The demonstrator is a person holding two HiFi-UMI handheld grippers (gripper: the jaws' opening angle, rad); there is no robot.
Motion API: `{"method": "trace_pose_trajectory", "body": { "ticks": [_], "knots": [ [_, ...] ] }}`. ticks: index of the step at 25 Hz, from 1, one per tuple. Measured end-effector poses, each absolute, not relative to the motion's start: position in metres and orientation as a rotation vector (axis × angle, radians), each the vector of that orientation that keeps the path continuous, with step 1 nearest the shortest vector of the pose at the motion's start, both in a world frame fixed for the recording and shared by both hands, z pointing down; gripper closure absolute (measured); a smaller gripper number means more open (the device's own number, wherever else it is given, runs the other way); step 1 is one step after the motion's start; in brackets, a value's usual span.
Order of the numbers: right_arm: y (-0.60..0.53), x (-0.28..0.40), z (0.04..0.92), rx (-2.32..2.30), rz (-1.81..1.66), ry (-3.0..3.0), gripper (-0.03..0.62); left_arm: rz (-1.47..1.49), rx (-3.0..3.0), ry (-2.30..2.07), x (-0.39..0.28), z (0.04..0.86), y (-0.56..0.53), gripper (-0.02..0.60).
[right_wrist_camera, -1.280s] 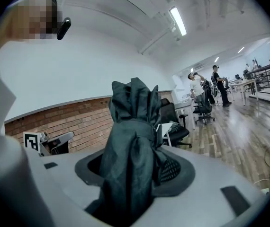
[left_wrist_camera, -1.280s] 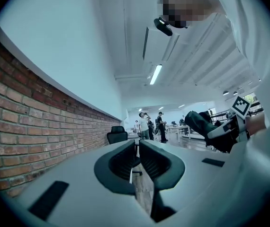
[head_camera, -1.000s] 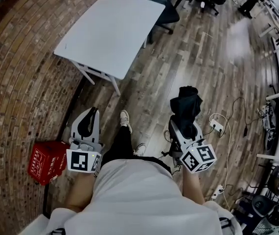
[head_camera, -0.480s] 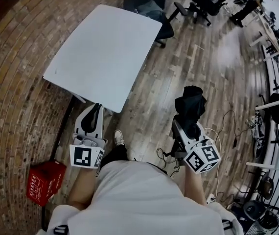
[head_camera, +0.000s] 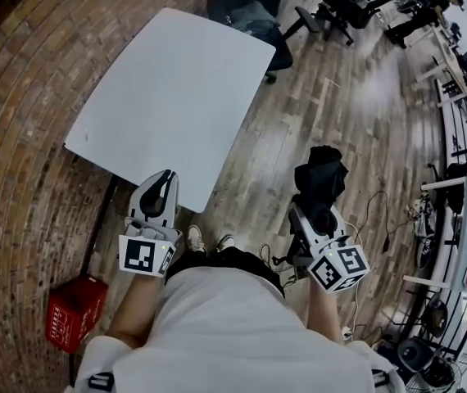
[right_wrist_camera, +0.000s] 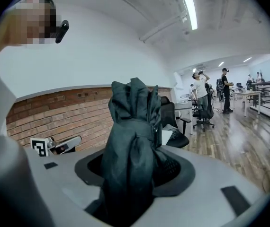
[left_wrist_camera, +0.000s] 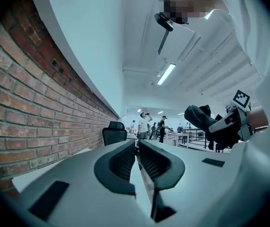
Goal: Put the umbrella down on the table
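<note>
A folded black umbrella [head_camera: 319, 174] sticks up and forward out of my right gripper [head_camera: 319, 211], which is shut on it over the wooden floor, to the right of the table. In the right gripper view the umbrella [right_wrist_camera: 132, 141] fills the space between the pads of the right gripper [right_wrist_camera: 135, 171]. The white table [head_camera: 176, 97] lies ahead and to the left, with nothing on it. My left gripper [head_camera: 165, 180] hovers at the table's near corner, its jaws together and holding nothing. The left gripper [left_wrist_camera: 137, 148] points level along the brick wall.
A red crate [head_camera: 71, 311] stands on the brick strip at the lower left. A dark office chair [head_camera: 254, 15] is behind the table. Cables and a power strip [head_camera: 418, 211] lie on the floor at the right. People [right_wrist_camera: 202, 91] stand far off in the room.
Both grippers have moved forward with the person: the table now lies closer, under the left gripper's tip, and the red crate has dropped behind. The right gripper's hold on the umbrella is unchanged.
</note>
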State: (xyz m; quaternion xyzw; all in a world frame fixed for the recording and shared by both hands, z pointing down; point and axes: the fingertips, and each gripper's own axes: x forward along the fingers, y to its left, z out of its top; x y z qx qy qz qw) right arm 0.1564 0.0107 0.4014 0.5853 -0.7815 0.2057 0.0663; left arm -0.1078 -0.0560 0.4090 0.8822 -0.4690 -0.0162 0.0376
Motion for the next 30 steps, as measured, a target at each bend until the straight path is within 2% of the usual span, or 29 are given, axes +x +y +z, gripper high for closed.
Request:
{"method": "trace_pose_trajectory", "body": {
  "ticks": [17,30],
  "knots": [
    [-0.122,0.202,0.409,1.562,0.612,-2.554,0.345,0.048,2.659,-1.729,-0.066,0.378,-0.120,0.535],
    [-0.162,0.183,0.432,1.393,0.611,-2.579,0.345,0.111,2.540,-1.870,-0.081,0.389,-0.119,0.535]
  ]
}}
